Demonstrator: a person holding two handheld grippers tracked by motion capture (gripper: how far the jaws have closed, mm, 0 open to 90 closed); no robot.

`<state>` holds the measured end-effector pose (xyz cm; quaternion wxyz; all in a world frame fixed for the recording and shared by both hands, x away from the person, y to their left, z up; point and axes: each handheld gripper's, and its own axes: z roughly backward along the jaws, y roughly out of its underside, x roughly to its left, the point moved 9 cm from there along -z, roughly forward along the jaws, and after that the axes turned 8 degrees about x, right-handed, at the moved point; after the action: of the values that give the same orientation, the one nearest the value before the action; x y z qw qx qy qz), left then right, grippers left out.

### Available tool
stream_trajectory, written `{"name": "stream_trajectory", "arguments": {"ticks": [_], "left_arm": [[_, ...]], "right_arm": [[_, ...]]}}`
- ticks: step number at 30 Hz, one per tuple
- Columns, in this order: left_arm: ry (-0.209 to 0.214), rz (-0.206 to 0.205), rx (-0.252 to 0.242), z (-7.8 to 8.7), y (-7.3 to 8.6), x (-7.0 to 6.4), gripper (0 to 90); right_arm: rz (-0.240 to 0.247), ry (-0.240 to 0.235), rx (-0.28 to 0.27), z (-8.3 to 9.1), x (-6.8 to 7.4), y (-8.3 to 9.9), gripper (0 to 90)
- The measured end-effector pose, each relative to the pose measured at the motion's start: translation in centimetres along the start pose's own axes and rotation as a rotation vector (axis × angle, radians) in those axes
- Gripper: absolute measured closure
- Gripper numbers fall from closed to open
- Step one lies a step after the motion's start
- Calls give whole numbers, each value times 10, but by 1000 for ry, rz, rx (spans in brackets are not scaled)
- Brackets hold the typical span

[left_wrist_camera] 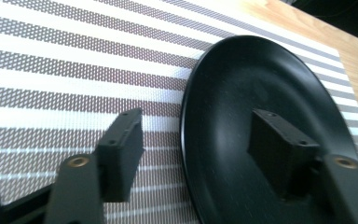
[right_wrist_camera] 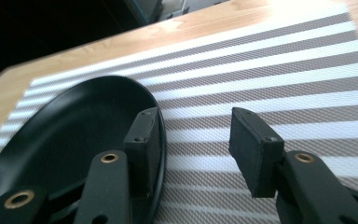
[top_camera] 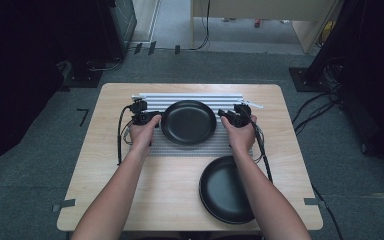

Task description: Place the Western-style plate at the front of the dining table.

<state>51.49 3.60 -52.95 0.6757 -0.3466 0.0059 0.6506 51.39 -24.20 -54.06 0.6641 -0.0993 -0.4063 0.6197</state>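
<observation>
Two claws, left point(top_camera: 156, 119) and right point(top_camera: 222, 115), released, flank black plate point(top_camera: 188, 122) on striped mat point(top_camera: 190, 148); wooden table point(top_camera: 145, 185), grey carpet point(top_camera: 25, 170).

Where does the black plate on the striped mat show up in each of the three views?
High view: the black plate sits centre, between the two grippers.
Left gripper view: it takes up the right half, one jaw over it.
Right gripper view: it lies lower left.
Shared landmark: the striped mat under it.
</observation>
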Motion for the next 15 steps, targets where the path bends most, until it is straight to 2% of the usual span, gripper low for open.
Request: {"name": "stream_trajectory", "arguments": {"ticks": [2, 7, 9, 11, 15], "left_arm": [[5, -11, -5, 7, 3, 0, 290], [11, -46, -15, 19, 13, 0, 219], [1, -63, -22, 24, 18, 1, 187], [-22, -83, -25, 29, 22, 4, 165], [-24, -106, -47, 41, 30, 6, 133]], "right_arm": [[32, 18, 4, 8, -3, 1, 518], [29, -62, 14, 22, -7, 4, 420], [38, -43, 37, 27, -10, 8, 394], [70, -25, 61, 34, -11, 13, 370], [137, -50, 68, 49, -9, 22, 344]]}}
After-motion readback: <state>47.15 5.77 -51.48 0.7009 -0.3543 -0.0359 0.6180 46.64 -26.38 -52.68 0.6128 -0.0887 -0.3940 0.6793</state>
